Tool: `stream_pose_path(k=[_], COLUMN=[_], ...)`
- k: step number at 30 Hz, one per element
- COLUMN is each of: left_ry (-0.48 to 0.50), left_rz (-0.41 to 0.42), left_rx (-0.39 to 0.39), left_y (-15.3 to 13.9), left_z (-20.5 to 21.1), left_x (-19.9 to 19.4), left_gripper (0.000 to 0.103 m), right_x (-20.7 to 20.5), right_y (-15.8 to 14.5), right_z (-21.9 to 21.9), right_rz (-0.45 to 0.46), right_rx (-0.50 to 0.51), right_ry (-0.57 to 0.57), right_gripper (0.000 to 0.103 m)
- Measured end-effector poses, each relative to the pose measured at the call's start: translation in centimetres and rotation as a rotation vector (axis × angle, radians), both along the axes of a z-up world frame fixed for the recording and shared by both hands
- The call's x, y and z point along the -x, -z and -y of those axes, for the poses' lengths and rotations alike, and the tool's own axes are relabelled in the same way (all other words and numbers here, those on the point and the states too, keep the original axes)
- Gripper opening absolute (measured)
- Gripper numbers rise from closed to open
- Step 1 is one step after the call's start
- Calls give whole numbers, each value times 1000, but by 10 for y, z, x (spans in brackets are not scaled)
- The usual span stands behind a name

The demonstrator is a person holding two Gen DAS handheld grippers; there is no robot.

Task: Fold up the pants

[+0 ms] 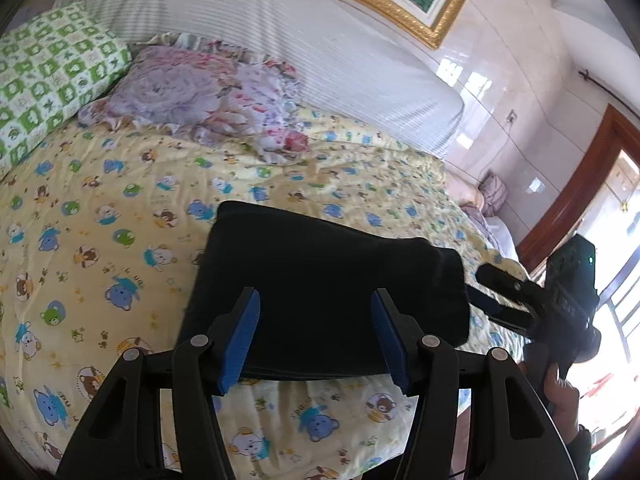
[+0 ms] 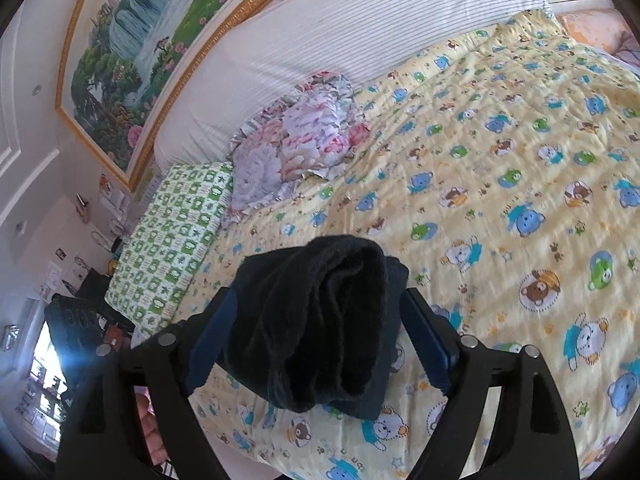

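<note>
Left gripper (image 1: 316, 332) hangs over the near edge of the folded black pants (image 1: 320, 292), its blue pads spread apart with the cloth showing between them but not pinched. In this left wrist view the pants lie as a compact dark block on the yellow bear-print quilt (image 1: 120, 220), near the bed's front edge, and the right gripper (image 1: 486, 292) comes in from the right, just beside the bundle's thick rolled end.

From the right wrist view, the right gripper (image 2: 316, 344) straddles that rolled end, jaws wide; the pads stand beside the cloth and I cannot see them pressing it. The pants (image 2: 320, 320) look thick, soft and layered, the upper fold bulging and curling rather than lying flat.

The risk I judge: that springy top layer could slump or unroll once nothing steadies it, and a pad catching the fuzzy cloth on withdrawal could drag the stack askew. Pillows (image 2: 288, 148) sit well apart, far left.
</note>
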State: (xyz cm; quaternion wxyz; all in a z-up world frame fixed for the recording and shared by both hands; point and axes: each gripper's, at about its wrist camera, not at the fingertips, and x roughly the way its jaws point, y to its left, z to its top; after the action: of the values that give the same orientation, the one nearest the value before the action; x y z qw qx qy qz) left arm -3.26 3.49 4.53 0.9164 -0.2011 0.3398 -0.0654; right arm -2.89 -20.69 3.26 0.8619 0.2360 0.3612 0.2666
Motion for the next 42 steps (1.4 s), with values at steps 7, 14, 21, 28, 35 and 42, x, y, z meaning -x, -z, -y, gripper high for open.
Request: stream_pose_path(k=[7,14,21,28,35,42], left_ry=[-39,-79,-95,-96,-81,-71], left_rz=[-31,-66,-108,-138,-167,-191], left_rx=[25,61,111,135,180,169], left_y=[10,23,37,49,59,66], left_z=[-18,-37,-51,-55,-56,-49], left_x=[-7,-15,-25,-32,-42,-54], left_gripper=[59,60,61,61,61,64], right_x=[-2,-5,-9,-11,-14,-16], right_y=[18,27,38,44,50,51], right_z=[-1,-7,-5,-5,-3,-5], right_rz=[-66,-90,-121,-138,-145,-146], right_rx=[-11,-9,-21,-29,-57,-60], right_ry=[0,-14,-17,-27,-33,-45], right_gripper=[87,87,87,87,87,87])
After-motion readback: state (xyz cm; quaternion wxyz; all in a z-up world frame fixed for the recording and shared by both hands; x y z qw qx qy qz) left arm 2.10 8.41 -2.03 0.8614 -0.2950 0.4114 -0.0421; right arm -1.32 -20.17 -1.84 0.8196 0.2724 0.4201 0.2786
